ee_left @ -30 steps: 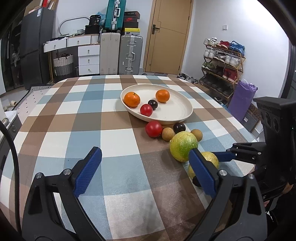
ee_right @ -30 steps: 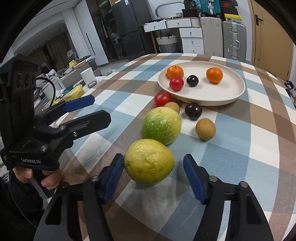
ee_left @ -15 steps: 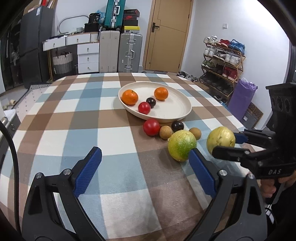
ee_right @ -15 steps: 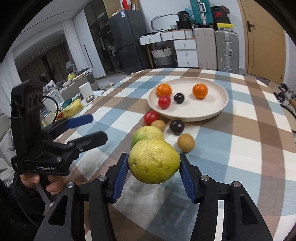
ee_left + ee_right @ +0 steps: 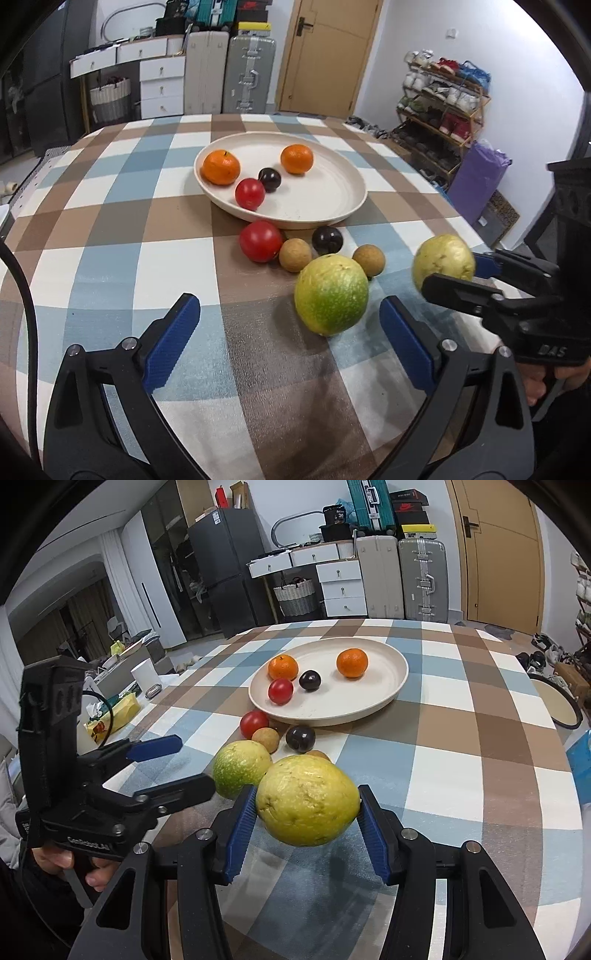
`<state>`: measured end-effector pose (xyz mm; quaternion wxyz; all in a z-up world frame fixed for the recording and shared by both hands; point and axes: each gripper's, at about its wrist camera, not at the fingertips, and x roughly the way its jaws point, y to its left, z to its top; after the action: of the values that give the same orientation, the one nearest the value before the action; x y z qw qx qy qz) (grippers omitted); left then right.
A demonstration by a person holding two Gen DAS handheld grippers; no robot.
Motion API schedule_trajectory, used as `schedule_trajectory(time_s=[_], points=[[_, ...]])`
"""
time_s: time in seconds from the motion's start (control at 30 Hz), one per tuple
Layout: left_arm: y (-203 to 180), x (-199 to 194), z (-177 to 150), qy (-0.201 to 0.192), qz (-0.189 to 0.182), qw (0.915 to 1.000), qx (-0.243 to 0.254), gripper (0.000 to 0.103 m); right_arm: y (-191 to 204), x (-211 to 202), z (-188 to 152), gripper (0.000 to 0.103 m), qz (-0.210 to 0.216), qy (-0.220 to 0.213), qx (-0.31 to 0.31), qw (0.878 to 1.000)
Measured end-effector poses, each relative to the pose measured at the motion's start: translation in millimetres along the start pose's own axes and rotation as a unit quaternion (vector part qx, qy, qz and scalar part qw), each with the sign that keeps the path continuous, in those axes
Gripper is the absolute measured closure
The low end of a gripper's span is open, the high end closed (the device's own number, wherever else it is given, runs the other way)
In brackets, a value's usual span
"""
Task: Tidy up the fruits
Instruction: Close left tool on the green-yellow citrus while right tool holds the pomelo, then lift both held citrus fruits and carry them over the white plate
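Note:
My right gripper [image 5: 307,812] is shut on a yellow guava [image 5: 308,800] and holds it above the checked table; it also shows in the left wrist view [image 5: 443,264]. My left gripper [image 5: 290,341] is open and empty, just short of a green guava [image 5: 331,294]. A white plate [image 5: 332,210] holds two oranges [image 5: 221,167], a small tomato [image 5: 250,193] and a dark plum [image 5: 269,179]. In front of the plate lie a tomato [image 5: 260,241], a dark plum [image 5: 327,240] and two brown longans [image 5: 295,254].
The checked tablecloth [image 5: 110,229] covers the table. Its right edge [image 5: 461,218] drops toward a shoe rack and a purple bag. In the right wrist view, the left gripper [image 5: 162,764] is at the left, beside the green guava [image 5: 240,768].
My right gripper closed on the yellow guava and lifted it off the table, carrying it up and toward the plate. My left gripper stayed open and edged forward.

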<state>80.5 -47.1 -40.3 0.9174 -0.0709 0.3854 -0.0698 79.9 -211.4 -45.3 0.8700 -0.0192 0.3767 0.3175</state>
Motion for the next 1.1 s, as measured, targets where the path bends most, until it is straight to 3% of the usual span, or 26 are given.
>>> schedule_trajectory(time_s=[0.27,0.37,0.53,1.1], points=[[-16.7,23.3,6.8,0.023,-0.008,0.9996,0.016,0.007,-10.5,2.9,-2.1,0.048,-0.001,0.004,0.017,1.000],[-22.0,30.6,7.6,0.041,-0.023,0.9986,0.025,0.021,-13.2,2.1,-2.8,0.048,-0.002,0.004,0.019,1.000],[-23.5,37.9,5.3,0.054,-0.038,0.9974,0.028,0.057,-17.2,1.9,-2.9,0.048,-0.003,0.006,0.021,1.000],[-10.5,11.4,10.5,0.010,-0.038,0.9986,0.035,0.058,-11.6,2.7,-1.9,0.048,0.001,-0.005,0.015,1.000]])
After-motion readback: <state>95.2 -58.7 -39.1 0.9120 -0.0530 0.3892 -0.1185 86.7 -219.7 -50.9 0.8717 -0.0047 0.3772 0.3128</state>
